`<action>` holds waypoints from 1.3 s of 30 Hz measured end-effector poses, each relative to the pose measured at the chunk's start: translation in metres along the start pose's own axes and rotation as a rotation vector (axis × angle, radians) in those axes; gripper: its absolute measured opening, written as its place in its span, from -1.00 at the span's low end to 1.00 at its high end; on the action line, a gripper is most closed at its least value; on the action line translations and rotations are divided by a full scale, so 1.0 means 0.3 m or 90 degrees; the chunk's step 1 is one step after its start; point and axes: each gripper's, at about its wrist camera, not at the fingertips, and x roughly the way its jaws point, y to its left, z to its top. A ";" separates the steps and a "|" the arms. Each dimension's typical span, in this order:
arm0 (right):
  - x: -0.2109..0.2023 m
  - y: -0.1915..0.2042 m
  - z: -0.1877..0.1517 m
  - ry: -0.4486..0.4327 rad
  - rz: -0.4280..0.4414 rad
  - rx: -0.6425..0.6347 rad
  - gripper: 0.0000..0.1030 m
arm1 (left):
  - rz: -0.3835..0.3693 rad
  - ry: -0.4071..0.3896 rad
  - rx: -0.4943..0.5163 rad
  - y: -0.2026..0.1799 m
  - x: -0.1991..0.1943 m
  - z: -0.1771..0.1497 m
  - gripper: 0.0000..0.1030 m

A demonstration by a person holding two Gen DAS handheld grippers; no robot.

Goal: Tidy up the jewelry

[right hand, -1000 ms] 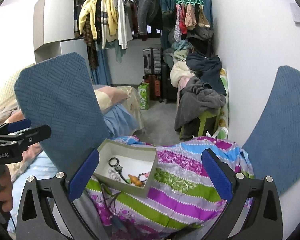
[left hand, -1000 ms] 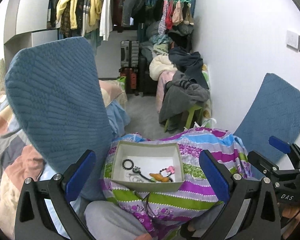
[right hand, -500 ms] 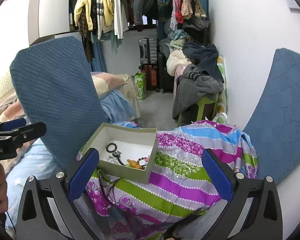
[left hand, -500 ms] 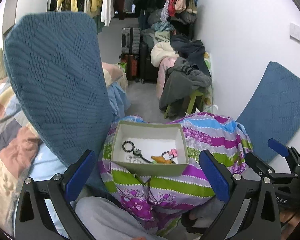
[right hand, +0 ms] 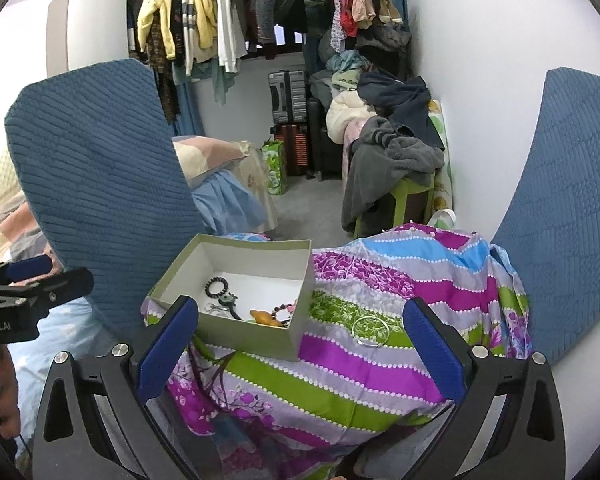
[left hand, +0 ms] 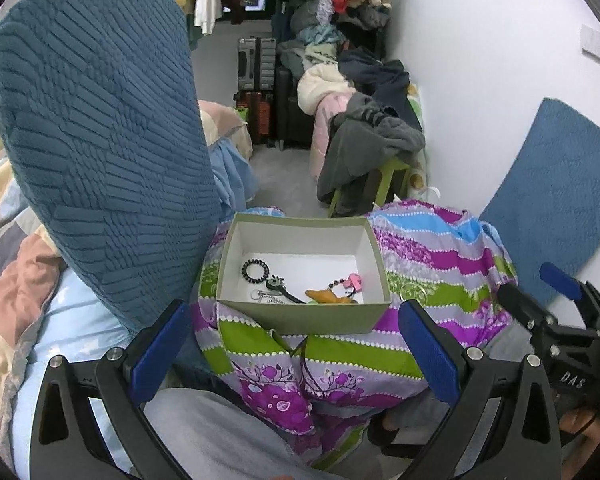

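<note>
Two grippers, both yours, hang with jaws spread wide and nothing between them over one open box (left hand: 305, 312) standing on a striped floral cloth (left hand: 440, 268). Your left gripper (left hand: 294, 350) looks almost squarely into the box, and its view shows the contents best: one black bead bracelet (left hand: 255, 270), one dark pendant (left hand: 277, 283) on a cord, one small silvery chain (left hand: 266, 298), one orange piece (left hand: 327, 297) and one beaded string with a pink charm (left hand: 353, 281), all on the white floor toward the near wall. Your right gripper (right hand: 300, 346) sees the box from its right side, and it alone shows one thin silver bangle (right hand: 367, 331) lying flat on the cloth just beside the box's right wall, well outside it. Each view catches the other gripper at its edge. Two blue quilted cushions (right hand: 100, 196) flank the cloth, one on each side.
</note>
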 end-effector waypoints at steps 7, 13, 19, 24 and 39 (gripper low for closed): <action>0.014 -0.005 -0.016 0.000 -0.008 0.006 1.00 | -0.005 0.003 0.009 -0.005 0.025 -0.018 0.99; 0.019 -0.004 -0.019 0.003 -0.006 0.013 1.00 | -0.003 0.002 0.009 -0.011 0.030 -0.012 0.99; 0.018 -0.005 -0.022 0.003 -0.008 0.016 1.00 | -0.003 -0.001 0.004 -0.008 0.025 -0.010 0.99; 0.013 -0.003 -0.020 -0.001 -0.010 0.017 1.00 | -0.004 -0.004 0.000 -0.001 0.021 -0.007 0.99; -0.008 -0.005 -0.012 -0.013 -0.016 0.010 1.00 | -0.006 -0.018 -0.007 0.030 -0.007 -0.003 0.99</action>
